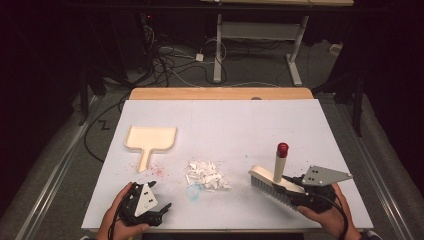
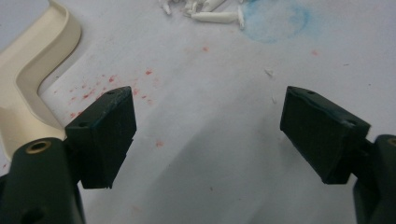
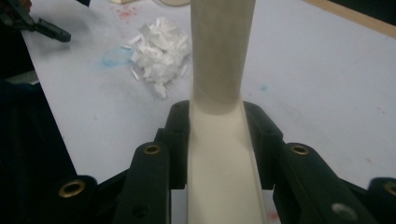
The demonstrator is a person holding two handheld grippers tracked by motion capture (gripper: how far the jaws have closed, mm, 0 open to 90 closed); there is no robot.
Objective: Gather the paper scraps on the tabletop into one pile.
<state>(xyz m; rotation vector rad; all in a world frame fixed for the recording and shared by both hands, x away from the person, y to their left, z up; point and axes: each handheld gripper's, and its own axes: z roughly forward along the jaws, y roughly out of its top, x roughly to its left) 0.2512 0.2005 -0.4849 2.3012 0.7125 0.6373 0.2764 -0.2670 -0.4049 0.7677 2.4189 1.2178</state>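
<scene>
Right gripper (image 1: pixel 295 192) clamps brush (image 1: pixel 272 182) (handle upright), right of paper scraps (image 1: pixel 205 175); left gripper (image 1: pixel 159 200) spread, empty, near dustpan (image 1: pixel 150 140).

- A pile of paper scraps (image 1: pixel 206 175) is lying at lower centre, blocking a straight path between the left gripper (image 1: pixel 159 200) and the brush (image 1: pixel 272 182).
- A dustpan (image 1: pixel 149 141) is occupying the centre-left.
- The table (image 1: pixel 240 120) is lying open across the upper and right areas.
</scene>
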